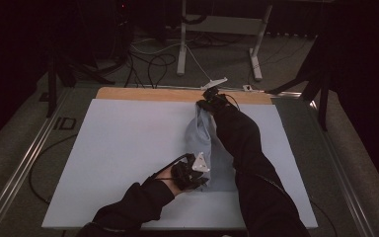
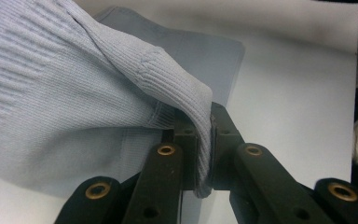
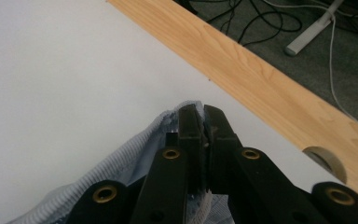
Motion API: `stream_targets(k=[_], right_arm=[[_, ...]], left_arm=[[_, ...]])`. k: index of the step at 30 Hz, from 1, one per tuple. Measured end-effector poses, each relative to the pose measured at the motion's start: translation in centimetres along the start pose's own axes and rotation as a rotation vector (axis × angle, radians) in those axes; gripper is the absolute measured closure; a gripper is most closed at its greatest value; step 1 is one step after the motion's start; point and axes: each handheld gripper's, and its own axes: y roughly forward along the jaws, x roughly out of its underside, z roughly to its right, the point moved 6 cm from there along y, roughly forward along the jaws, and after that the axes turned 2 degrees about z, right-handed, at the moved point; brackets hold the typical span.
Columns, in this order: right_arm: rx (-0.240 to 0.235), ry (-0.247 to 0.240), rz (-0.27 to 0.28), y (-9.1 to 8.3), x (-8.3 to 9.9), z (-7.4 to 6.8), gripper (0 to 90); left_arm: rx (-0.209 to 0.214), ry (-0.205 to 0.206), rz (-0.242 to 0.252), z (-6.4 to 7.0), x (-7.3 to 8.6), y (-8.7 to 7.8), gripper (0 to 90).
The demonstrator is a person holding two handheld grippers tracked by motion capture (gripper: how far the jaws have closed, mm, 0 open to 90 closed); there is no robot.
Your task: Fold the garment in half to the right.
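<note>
Both your left gripper [image 2: 205, 154] and right gripper [image 3: 200, 140] grasp the pale-blue ribbed knit garment [image 1: 205, 143]; keep it taut between them.

A: Which markings are legible in the high view?

B: One only. On the dark floor strip just left of the table [image 1: 128, 128], beside the metal rail [image 1: 27, 158], stand pale characters that read roughly "ID" [image 1: 65, 123]; their exact form is uncertain at this size.

A: And in the two gripper views?

B: No text, label, brand or number can be read there.
</note>
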Motion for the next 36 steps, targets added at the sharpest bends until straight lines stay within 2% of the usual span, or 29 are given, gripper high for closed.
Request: stream_targets(k=[6, 17, 19, 23, 27, 31, 34, 36], right_arm=[[-0.019, 0.030, -0.001, 0.9, 0.9, 0.2, 87.4], [-0.039, 0.054, -0.014, 2.2, 2.6, 0.9, 84.2], [-0.036, 0.059, -0.011, 2.1, 2.8, 1.0, 76.7], [-0.009, 0.087, -0.002, 1.4, 3.0, 1.9, 50.7], [0.017, 0.119, 0.011, 0.0, 3.1, 2.9, 32.4], [0.005, 0.150, 0.018, -1.3, 3.4, 3.5, 16.1], [-0.002, 0.183, 0.030, -2.2, 3.9, 3.8, 13.7], [0.006, 0.176, 0.038, -2.6, 4.3, 3.7, 12.5]], left_arm=[[0.002, 0.001, -0.011, 0.0, -0.3, 1.4, 86.0], [0.005, -0.030, -0.023, -0.3, -0.3, 3.4, 85.9], [0.007, -0.030, -0.025, -0.3, -0.4, 3.6, 85.8], [0.006, -0.029, -0.029, -0.2, -0.4, 3.9, 85.7], [0.006, -0.034, -0.035, -0.2, -0.5, 4.1, 85.6], [0.008, -0.036, -0.038, -0.2, -0.7, 4.3, 85.4], [0.021, -0.033, -0.026, 0.0, -1.0, 4.4, 84.2], [0.044, -0.041, -0.011, 0.2, -1.2, 4.5, 81.5]])
